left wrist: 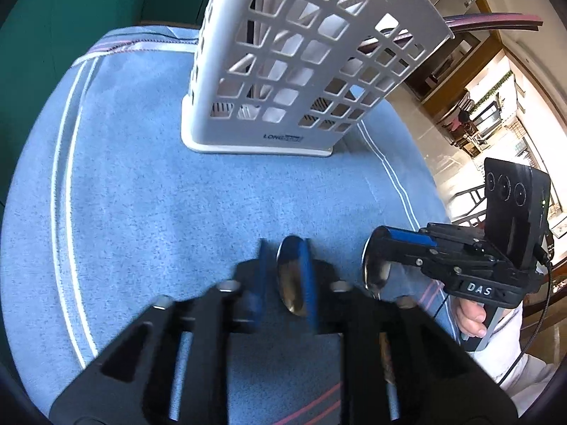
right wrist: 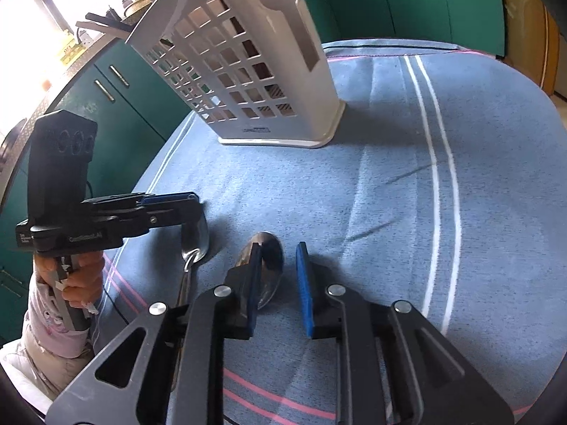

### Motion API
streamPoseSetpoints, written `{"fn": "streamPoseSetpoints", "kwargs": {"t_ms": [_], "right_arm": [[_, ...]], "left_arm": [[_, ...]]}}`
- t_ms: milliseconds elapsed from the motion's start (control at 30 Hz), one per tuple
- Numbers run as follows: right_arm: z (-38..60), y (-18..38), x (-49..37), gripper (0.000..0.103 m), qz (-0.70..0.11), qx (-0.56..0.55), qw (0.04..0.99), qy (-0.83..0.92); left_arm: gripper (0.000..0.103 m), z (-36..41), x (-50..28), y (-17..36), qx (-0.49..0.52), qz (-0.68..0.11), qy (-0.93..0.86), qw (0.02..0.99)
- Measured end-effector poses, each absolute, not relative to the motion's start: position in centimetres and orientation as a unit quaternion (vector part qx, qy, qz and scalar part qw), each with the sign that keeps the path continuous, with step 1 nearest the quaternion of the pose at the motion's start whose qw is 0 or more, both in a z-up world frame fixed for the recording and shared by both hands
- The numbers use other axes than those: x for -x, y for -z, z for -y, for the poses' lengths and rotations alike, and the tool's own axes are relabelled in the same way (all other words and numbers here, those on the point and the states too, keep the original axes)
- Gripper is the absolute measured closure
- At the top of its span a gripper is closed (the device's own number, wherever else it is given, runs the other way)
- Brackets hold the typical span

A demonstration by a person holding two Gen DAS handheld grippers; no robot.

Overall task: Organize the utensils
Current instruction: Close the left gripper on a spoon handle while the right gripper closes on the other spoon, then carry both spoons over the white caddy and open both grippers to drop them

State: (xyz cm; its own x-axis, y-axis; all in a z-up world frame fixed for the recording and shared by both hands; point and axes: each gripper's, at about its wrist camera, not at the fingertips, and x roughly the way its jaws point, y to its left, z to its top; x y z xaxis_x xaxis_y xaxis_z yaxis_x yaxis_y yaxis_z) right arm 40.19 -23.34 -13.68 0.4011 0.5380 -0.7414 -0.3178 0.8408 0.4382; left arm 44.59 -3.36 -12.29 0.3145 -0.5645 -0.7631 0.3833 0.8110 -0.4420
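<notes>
My left hand-held gripper point(left wrist: 285, 276) straddles one spoon point(left wrist: 291, 276), jaws narrow; whether it grips, I cannot tell. My right hand-held gripper point(right wrist: 278, 283) gapes over another spoon point(right wrist: 264, 269). The white basket point(right wrist: 248, 71) stands clear on the blue towel point(right wrist: 389, 212).

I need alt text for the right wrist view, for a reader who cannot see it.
The open right tool hovers over a metal spoon lying on a blue striped cloth. To its left, the left tool reaches over a second spoon; a white perforated utensil holder stands behind.

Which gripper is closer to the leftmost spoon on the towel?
Left. The left gripper straddles the leftmost spoon, its bowl between the open fingers. The right gripper sits beside it, over the other spoon.
</notes>
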Motion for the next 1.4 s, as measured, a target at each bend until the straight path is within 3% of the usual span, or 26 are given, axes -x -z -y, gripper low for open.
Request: {"fn": "streamPoseSetpoints", "kwargs": {"t_ms": [133,400,833,1400], "right_arm": [[23.2,13.2,-40.0,0.098,-0.475,-0.112,0.835,-0.255],[23.4,9.6,-38.1,0.099,-0.432,-0.075,0.877,-0.196],[22.8,0.7,-34.2,0.100,-0.285,0.060,0.956,-0.032],[20.6,0.9,-32.4,0.100,-0.292,0.055,0.954,-0.049]], "left_arm": [[0.100,3.3,-44.3,12.1,0.087,-0.502,0.290,0.810],[0.102,2.5,-42.5,8.8,0.075,-0.468,0.258,0.842],[0.102,1.1,-35.9,-3.4,-0.003,-0.259,0.053,0.964],[0.102,2.7,-33.4,-3.3,-0.041,-0.261,0.039,0.964]]}}
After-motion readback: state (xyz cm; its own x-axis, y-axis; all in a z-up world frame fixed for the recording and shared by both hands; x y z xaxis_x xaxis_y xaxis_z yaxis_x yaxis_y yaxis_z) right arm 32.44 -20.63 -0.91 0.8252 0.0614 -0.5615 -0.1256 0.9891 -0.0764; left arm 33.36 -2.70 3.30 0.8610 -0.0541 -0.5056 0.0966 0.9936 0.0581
